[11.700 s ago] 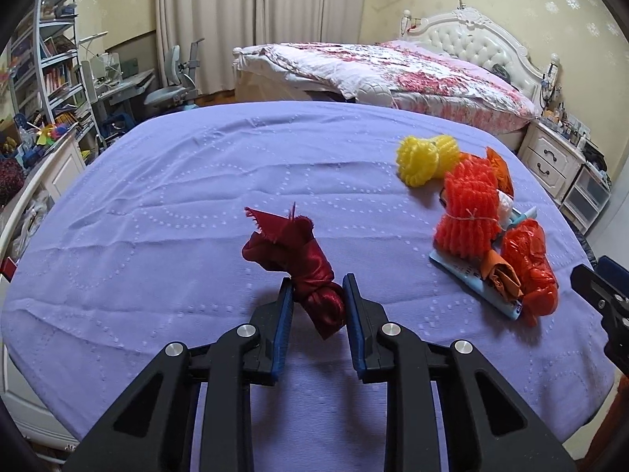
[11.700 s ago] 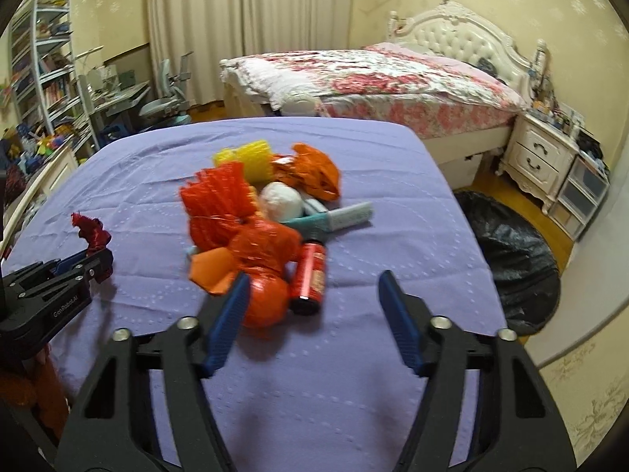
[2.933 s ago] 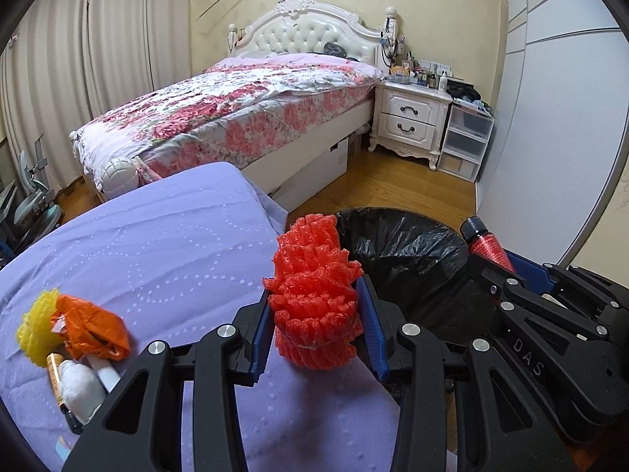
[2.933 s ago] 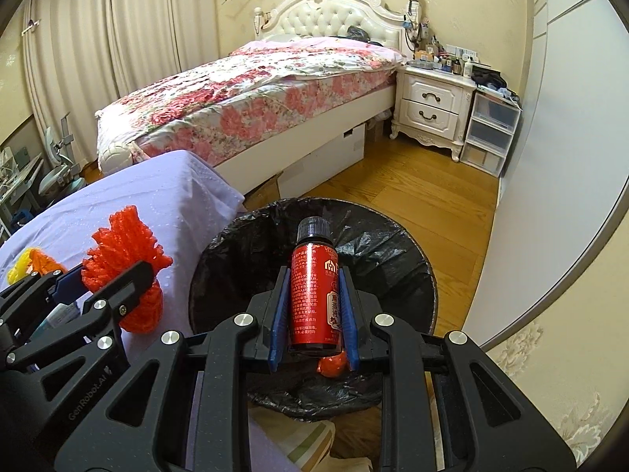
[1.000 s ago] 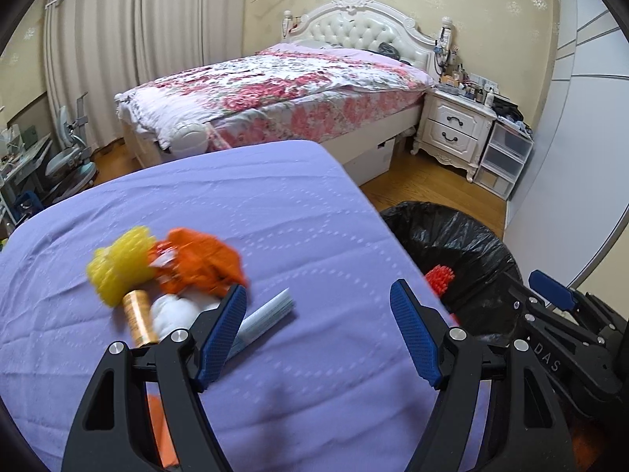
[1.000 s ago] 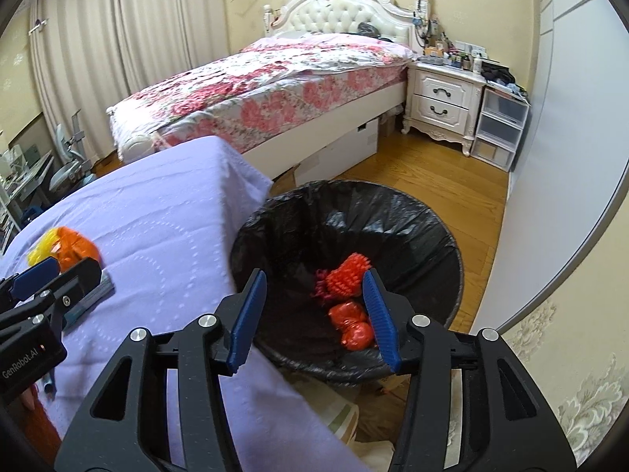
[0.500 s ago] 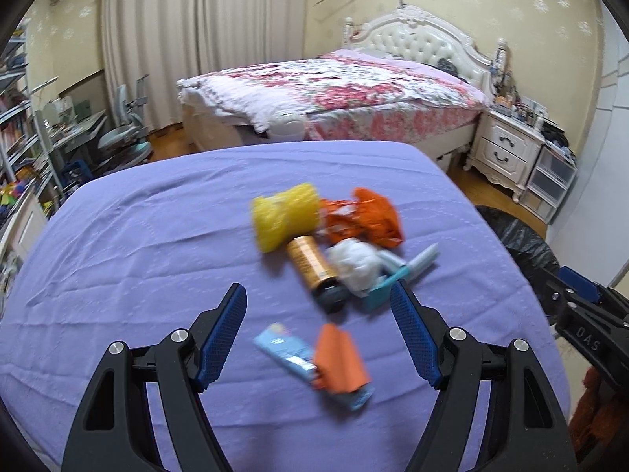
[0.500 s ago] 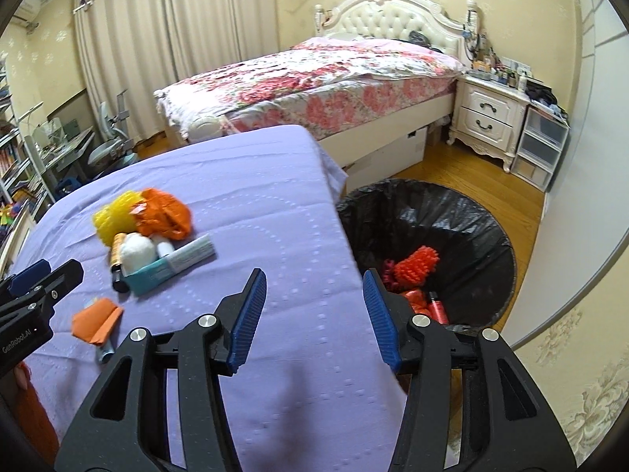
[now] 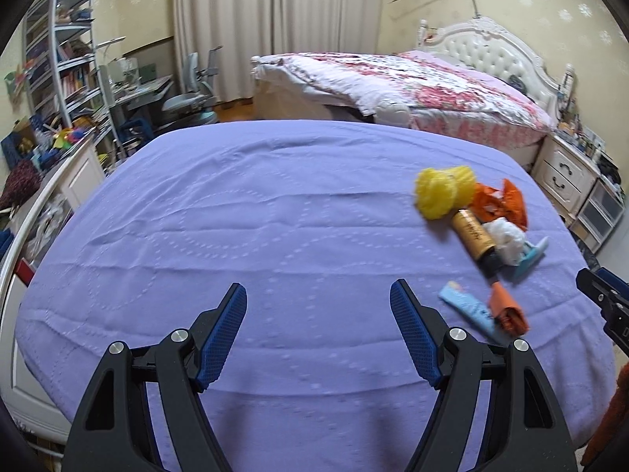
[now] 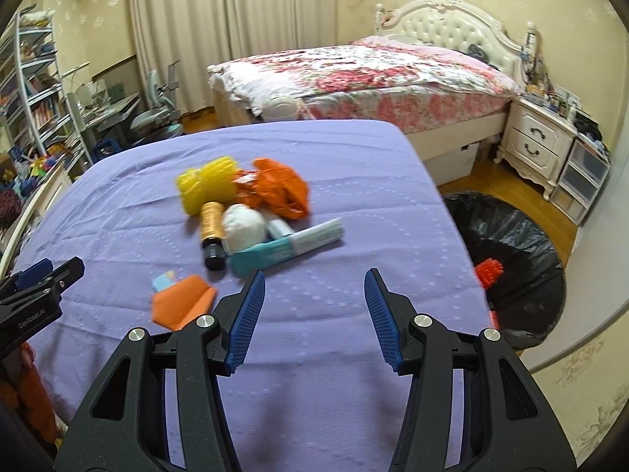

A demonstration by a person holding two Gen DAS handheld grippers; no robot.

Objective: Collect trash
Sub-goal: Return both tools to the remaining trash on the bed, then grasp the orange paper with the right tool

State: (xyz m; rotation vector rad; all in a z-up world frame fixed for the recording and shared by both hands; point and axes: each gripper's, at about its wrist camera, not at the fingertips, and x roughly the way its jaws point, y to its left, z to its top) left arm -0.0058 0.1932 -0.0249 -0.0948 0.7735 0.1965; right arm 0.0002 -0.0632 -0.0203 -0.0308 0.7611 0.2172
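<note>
Left gripper (image 9: 318,303) over bare purple cloth (image 9: 275,216) on the desk, jaws spread wide, nothing between. Right gripper (image 10: 314,289) also above the cloth, jaws apart and empty, near the desk's right edge.

Trash in a loose cluster toward the right side of the desk: yellow mesh (image 10: 206,187) at the far end, touching an orange bag (image 10: 279,188) on its right. Just in front, a gold bottle (image 10: 212,228) lying flat, dark cap toward the grippers, touching a white wad (image 10: 243,226). Teal box (image 10: 263,257) with a pale tube (image 10: 316,236) on it, beside the wad. Nearer, set slightly apart, a folded orange paper (image 10: 181,303) over a light blue packet (image 10: 163,281).

From the left view, same cluster to the right of the jaws: mesh (image 9: 442,190), bottle (image 9: 473,238), wad (image 9: 507,238), orange paper (image 9: 509,310), blue packet (image 9: 468,308). Tip of the right gripper just at the frame's right edge.

Black-lined bin (image 10: 511,244) on the wood floor just past the desk's right edge, red mesh (image 10: 487,271) inside. Flowered bed (image 10: 365,70) beyond.
</note>
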